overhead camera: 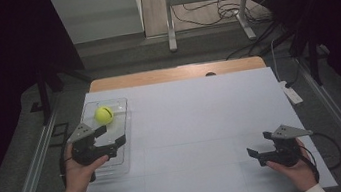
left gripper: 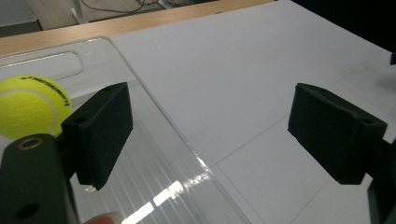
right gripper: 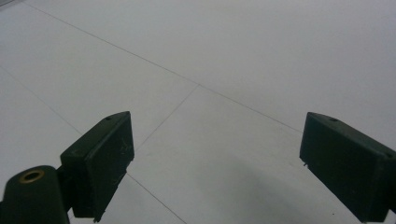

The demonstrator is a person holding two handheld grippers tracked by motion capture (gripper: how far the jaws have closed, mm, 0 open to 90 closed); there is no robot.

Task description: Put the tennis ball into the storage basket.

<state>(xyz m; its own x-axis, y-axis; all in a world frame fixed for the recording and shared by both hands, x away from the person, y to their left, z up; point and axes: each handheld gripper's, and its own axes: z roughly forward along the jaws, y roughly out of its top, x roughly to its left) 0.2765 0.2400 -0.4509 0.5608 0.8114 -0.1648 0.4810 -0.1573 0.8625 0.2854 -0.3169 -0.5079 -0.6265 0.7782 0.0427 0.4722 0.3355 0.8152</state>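
At the left edge of the white table [overhead camera: 204, 136], a clear plastic tray [overhead camera: 110, 109] lies lengthwise, and a yellow tennis ball [overhead camera: 103, 115] sits in its far end, touching nothing else. The left gripper [overhead camera: 113, 138] hovers over the near half of the tray, with the ball at about eleven o'clock from it and near, but apart; in the left gripper view the jaws stand spread with nothing between them, one over the tray floor and the other out past the tray's clear side wall [left gripper: 177, 140], so the ball [left gripper: 30, 105] lies off to the side rather than in the gap. Judging by this, the step in hand is the approach to the ball, with no grasp made yet. The next move calls for swinging the gripper towards eleven o'clock until the ball sits squarely between the jaws, keeping clear of the tray wall, then lowering and closing gently, since a ball may roll from a glancing touch. At the right, towards four o'clock on the table, the right gripper [overhead camera: 262, 152] rests low over bare surface, its jaws also spread and empty, well apart from the tray.
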